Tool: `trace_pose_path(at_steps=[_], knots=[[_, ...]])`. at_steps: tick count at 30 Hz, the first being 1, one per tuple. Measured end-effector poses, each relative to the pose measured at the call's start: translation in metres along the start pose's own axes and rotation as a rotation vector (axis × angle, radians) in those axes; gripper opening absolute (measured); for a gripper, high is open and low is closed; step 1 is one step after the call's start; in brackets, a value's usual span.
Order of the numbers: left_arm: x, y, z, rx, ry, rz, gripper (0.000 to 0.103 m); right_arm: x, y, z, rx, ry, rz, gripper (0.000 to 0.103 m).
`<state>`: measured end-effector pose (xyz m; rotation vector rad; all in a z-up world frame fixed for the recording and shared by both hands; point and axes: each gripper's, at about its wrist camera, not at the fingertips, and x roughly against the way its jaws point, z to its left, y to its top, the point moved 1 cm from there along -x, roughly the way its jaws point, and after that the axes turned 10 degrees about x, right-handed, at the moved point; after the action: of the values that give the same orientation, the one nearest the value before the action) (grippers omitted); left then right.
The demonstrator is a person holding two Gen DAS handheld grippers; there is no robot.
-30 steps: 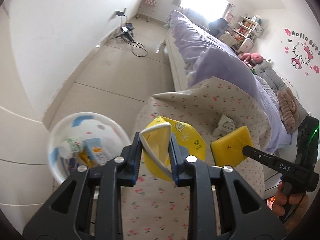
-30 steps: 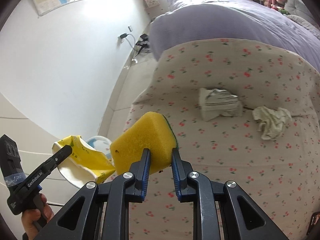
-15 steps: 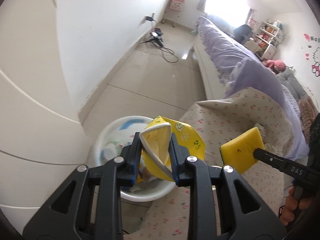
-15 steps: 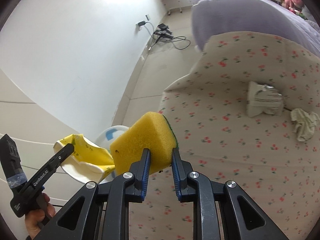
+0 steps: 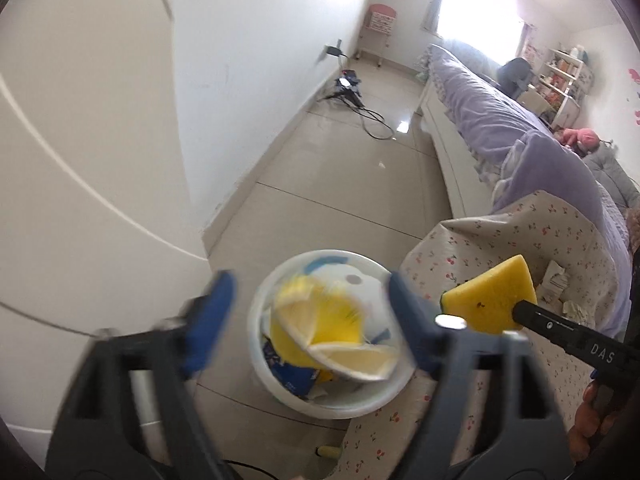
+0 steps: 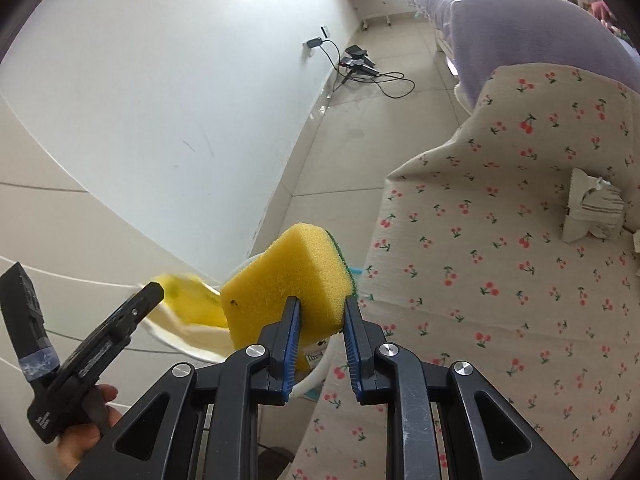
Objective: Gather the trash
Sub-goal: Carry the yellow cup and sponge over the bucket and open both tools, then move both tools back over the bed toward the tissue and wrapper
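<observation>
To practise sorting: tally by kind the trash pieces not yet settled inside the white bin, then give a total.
Yellow sponge: 1
Yellow packet, dropping over the bin: 1
Crumpled papers on the cherry cloth: 2
Total: 4

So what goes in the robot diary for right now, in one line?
left gripper: opening, yellow wrapper dropping into white bin | right gripper: shut on sponge
</observation>
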<state>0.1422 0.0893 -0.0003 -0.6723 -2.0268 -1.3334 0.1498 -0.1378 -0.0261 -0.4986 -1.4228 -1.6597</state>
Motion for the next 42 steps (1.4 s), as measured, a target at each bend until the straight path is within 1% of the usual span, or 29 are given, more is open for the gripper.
trace_pose_path(at_steps=[2,5,7,10,12,13,14,15,16,17,18,22,26,29,30,32,33,36,42], knots=[[0.005,0.002,0.003,-0.003,0.02,-0.008,0.085,-0.004,0.002,0.001,0.004,0.001,-0.001,0.022],[0.008,0.003,0.009,0.003,0.063,-0.002,0.092,-0.008,0.004,0.003,0.011,0.005,-0.002,0.022],[0.009,0.004,0.013,0.022,0.067,0.009,0.097,-0.012,0.005,0.005,0.015,0.014,-0.005,0.022],[0.011,0.002,0.018,0.036,0.067,0.022,0.098,-0.02,0.007,0.01,0.033,0.025,-0.009,0.022],[0.012,0.001,0.019,0.038,0.068,0.028,0.099,-0.025,0.007,0.016,0.051,0.046,-0.011,0.026],[0.013,0.001,0.019,0.038,0.068,0.029,0.099,-0.027,0.007,0.017,0.054,0.071,-0.019,0.026],[0.013,0.0,0.019,0.038,0.068,0.03,0.099,-0.029,0.007,0.018,0.05,0.096,-0.021,0.031],[0.014,0.0,0.02,0.038,0.068,0.031,0.099,-0.03,0.007,0.019,0.045,0.106,-0.018,0.053],[0.014,0.0,0.02,0.039,0.067,0.031,0.099,-0.03,0.006,0.019,0.034,0.109,-0.023,0.079],[0.016,0.001,0.02,0.04,0.064,0.03,0.1,-0.028,0.007,0.019,0.03,0.108,-0.038,0.083],[0.016,0.001,0.02,0.041,0.062,0.029,0.1,-0.026,0.007,0.019,0.034,0.101,-0.051,0.083],[0.018,0.002,0.018,0.044,0.049,0.028,0.101,-0.021,0.008,0.018,0.043,0.088,-0.051,0.083],[0.016,0.0,0.015,0.04,0.041,0.039,0.101,-0.017,0.006,0.014,0.046,0.054,-0.04,0.083],[0.016,-0.003,0.011,0.032,0.038,0.048,0.102,-0.011,0.004,0.009,0.041,0.021,-0.037,0.086],[0.015,-0.003,0.009,0.028,0.038,0.05,0.102,-0.008,0.003,0.008,0.04,0.009,-0.04,0.09],[0.015,-0.004,0.007,0.02,0.037,0.051,0.102,-0.002,0.002,0.005,0.038,-0.017,-0.053,0.1],[0.014,-0.005,0.004,0.013,0.038,0.052,0.102,0.002,0.001,0.002,0.039,-0.033,-0.067,0.103],[0.013,-0.008,-0.003,-0.009,0.037,0.051,0.102,0.013,0.001,-0.003,0.055,-0.073,-0.088,0.103],[0.012,-0.012,-0.017,-0.043,0.015,0.065,0.102,0.03,-0.005,-0.018,0.085,-0.127,-0.071,0.103]])
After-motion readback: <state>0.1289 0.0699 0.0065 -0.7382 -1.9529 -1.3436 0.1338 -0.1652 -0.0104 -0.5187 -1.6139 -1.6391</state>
